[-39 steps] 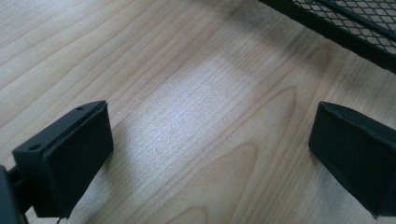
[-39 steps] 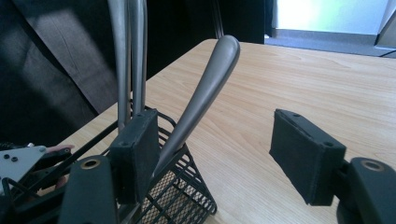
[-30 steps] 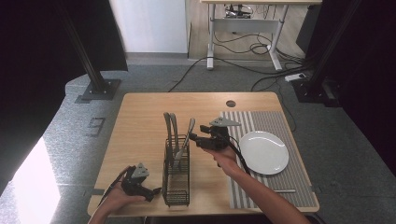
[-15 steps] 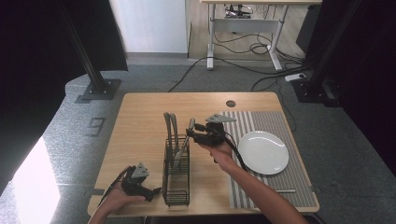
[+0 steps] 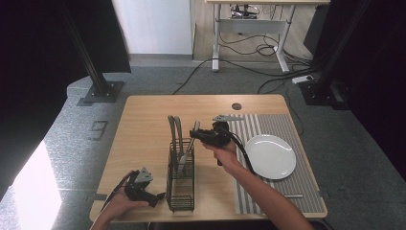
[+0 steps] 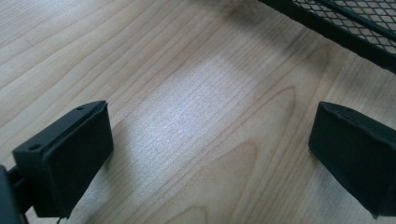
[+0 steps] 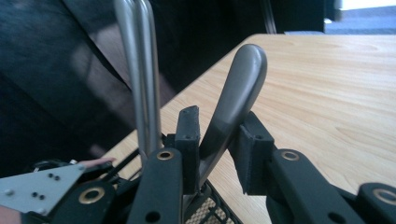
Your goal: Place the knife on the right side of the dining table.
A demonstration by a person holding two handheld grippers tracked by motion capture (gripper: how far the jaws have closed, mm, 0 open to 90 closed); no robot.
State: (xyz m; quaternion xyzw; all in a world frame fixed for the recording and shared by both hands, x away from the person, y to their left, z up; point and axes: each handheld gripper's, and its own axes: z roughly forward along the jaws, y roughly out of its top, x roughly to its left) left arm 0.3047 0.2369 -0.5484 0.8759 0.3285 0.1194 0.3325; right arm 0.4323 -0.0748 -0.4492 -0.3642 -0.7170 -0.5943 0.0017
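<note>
The right gripper (image 7: 215,144) is bracketing a handle (image 7: 236,98) standing in the rack (image 5: 181,177), jaws narrowly apart; contact is unclear. The left gripper (image 6: 210,154) is hovering over the tabletop (image 6: 196,93), jaws wide, empty.

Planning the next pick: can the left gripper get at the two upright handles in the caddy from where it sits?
Probably yes. The left gripper rests open on the bare table beside the black mesh caddy. The two upright handles stand free above its rim, though the right gripper works close by on the third handle.
</note>
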